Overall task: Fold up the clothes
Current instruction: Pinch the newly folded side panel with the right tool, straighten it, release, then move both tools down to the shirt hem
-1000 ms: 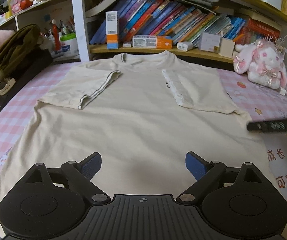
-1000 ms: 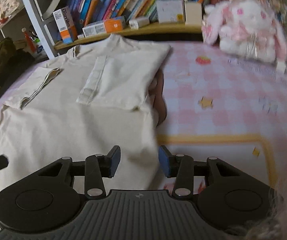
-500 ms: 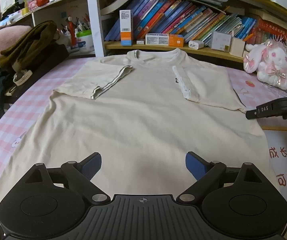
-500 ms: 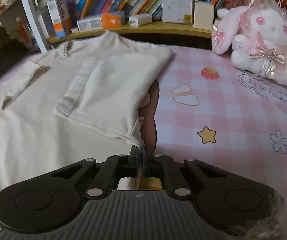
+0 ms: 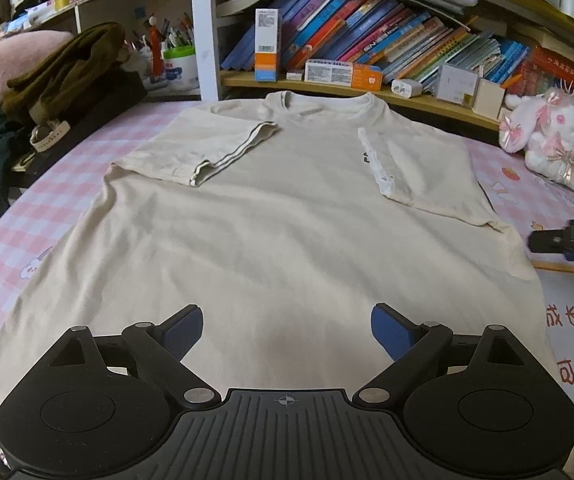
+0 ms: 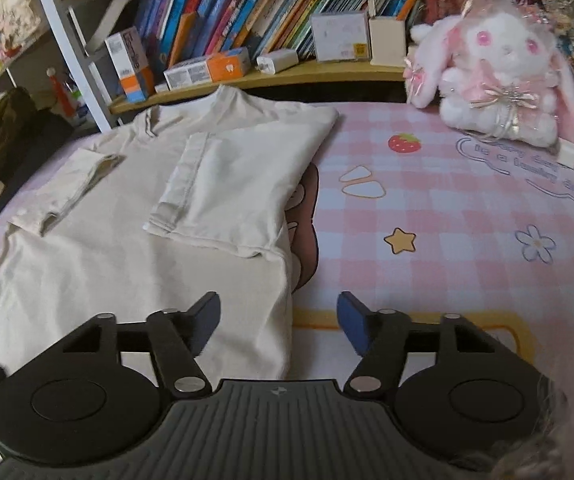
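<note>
Beige T-shirt lay flat on the table, sleeves folded in. Left tool spread; right tool opening, empty, straddling the shirt's side edge. A one-layer pinch risked a skewed fold.

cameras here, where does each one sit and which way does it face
Left wrist: sits on the left hand-held gripper, angled down over the beige t-shirt toward the bookshelf; its own open fingers show, and the right tool at the edge.
Right wrist: sits on the right hand-held gripper, jaws opening, over the shirt's side edge and pink checked cloth; nothing gripped.
Shared: the shirt with folded sleeves, bookshelf, plush rabbit.
</note>
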